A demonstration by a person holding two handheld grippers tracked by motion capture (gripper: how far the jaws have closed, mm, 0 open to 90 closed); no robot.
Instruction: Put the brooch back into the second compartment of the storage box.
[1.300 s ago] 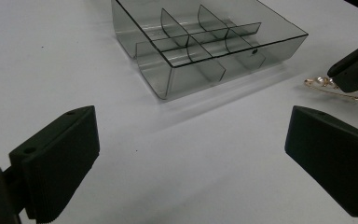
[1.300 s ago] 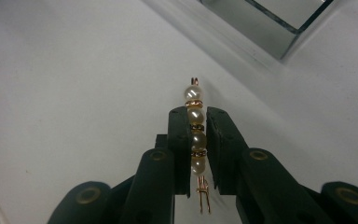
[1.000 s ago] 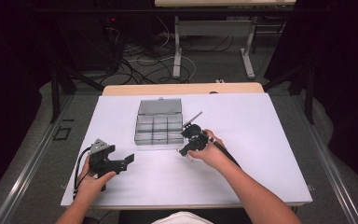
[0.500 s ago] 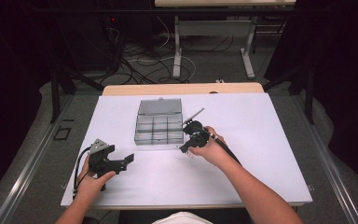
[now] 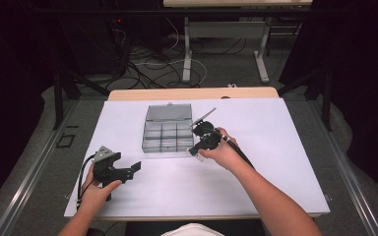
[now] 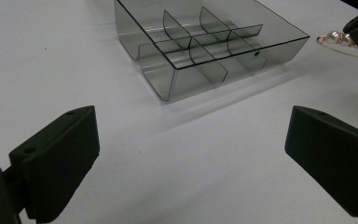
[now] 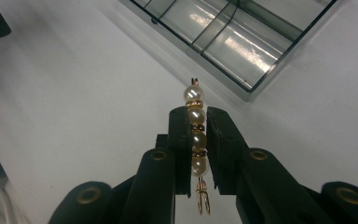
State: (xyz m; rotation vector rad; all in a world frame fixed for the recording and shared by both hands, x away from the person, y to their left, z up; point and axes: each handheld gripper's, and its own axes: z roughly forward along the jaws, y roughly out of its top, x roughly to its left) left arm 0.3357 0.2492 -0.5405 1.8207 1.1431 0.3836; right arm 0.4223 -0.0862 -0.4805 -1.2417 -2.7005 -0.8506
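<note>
White counter (image 5: 275, 162) carries a clear divided box (image 5: 168, 129). Right gripper (image 7: 196, 135) has its fingers closed on a pearl pin (image 7: 195, 128), long axis along them, box just ahead. Left gripper (image 6: 186, 158) gapes empty, farther off. Only the right gripper view resolves the pearls.

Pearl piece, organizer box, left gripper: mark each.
pearl piece (image 7: 196, 114): right gripper view, second pearl from the top, between the jaws.
organizer box (image 6: 196, 79): left gripper view, near clear wall.
left gripper (image 5: 134, 167): high view, between its jaw tips.
</note>
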